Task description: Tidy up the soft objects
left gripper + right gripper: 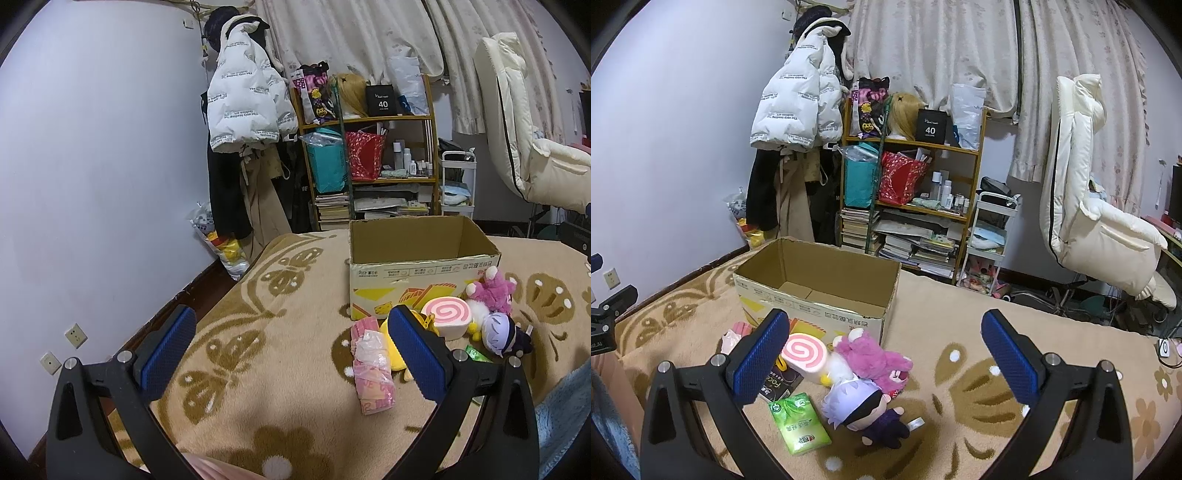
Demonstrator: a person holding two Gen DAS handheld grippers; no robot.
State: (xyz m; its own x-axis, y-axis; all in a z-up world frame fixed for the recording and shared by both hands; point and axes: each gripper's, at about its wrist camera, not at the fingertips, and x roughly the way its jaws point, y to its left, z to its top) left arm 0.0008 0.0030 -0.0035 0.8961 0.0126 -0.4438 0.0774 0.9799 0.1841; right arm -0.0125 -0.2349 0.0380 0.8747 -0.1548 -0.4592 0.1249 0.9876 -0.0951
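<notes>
An open, empty cardboard box (816, 291) stands on the beige patterned blanket; it also shows in the left wrist view (421, 266). In front of it lie a pink swirl-roll cushion (807, 356), a pink plush (875, 360), a white-haired doll (864, 410), a green tissue pack (799, 422) and a dark packet (779, 386). The left wrist view adds a pink wrapped bundle (371, 363) and a yellow plush (391, 354). My left gripper (291, 354) is open and empty, left of the pile. My right gripper (886, 356) is open and empty, above the toys.
A wooden shelf (912, 184) with books and bags, hanging coats (798, 110), a white cart (990, 240) and a cream chair (1097, 221) stand behind the bed. A blue fleece (565, 417) lies at the near right. The wall (92, 166) is on the left.
</notes>
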